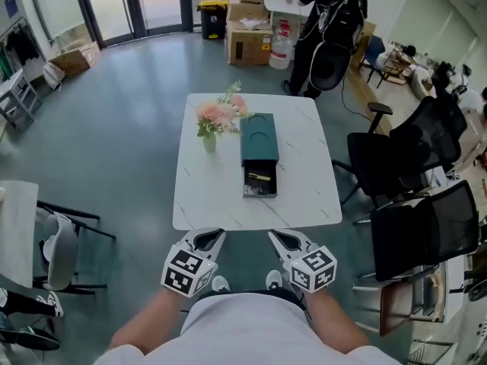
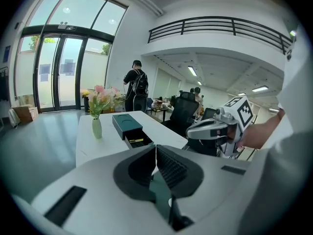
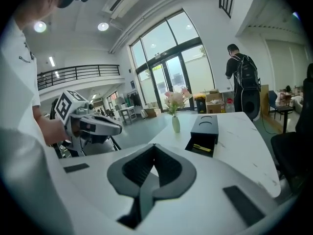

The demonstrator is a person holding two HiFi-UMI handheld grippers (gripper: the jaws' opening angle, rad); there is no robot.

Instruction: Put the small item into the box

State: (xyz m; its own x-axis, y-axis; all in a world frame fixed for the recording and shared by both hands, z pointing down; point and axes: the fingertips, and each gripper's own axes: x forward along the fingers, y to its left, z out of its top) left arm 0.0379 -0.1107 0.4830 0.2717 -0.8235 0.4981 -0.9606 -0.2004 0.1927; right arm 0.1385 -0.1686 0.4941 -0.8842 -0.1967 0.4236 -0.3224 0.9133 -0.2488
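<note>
Left gripper (image 1: pixel 214 238): jaws pressed together on nothing, low and left of centre in the head view, short of the table's near edge.
Vase (image 1: pixel 209 141): stood just left of the box, on the table (image 1: pixel 304 196).
Box (image 1: pixel 259 134): dark green, mid-table, long axis running up the frame; its drawer (image 1: pixel 259 188) was pulled out toward both grippers.
Small item (image 1: pixel 261 177): slim yellow piece lying crosswise in the open drawer, up-frame from the gap between the grippers.
Right gripper (image 1: pixel 277 238): jaws closed and empty, low and right of centre; it looked the nearer one.
</note>
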